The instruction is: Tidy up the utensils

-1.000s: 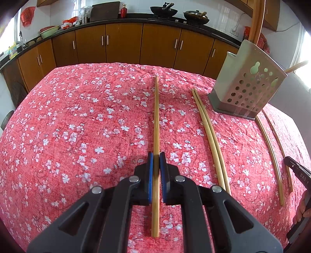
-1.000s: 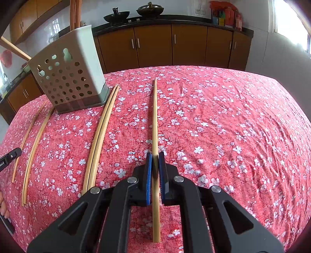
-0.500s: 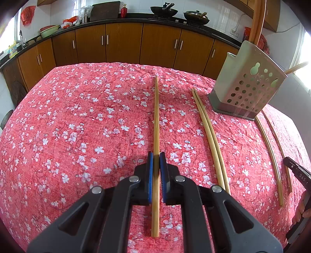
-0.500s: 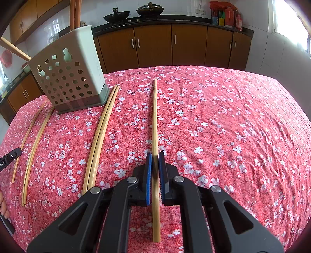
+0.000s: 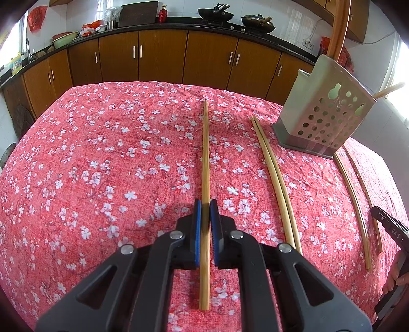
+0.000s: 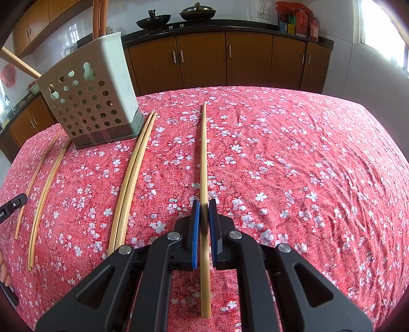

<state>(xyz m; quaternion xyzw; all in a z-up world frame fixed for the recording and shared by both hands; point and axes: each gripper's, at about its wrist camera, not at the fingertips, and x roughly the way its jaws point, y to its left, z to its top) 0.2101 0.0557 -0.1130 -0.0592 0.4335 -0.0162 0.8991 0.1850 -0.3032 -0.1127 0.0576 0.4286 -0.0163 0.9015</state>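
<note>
The left tongs (image 5: 205, 209) have their blue pads closed on one bamboo chopstick (image 5: 205, 153), which points forward over the red flowered table (image 5: 102, 166). To its right lie a chopstick pair (image 5: 274, 176) and the perforated utensil holder (image 5: 324, 112). The right tongs (image 6: 203, 208) also pinch a single chopstick (image 6: 203, 153).

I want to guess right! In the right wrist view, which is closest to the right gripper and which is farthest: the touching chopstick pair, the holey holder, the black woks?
1. Chopstick pair, just left of the right gripper.
2. Holder, farther back, left.
3. Woks, on the far counter.
</note>
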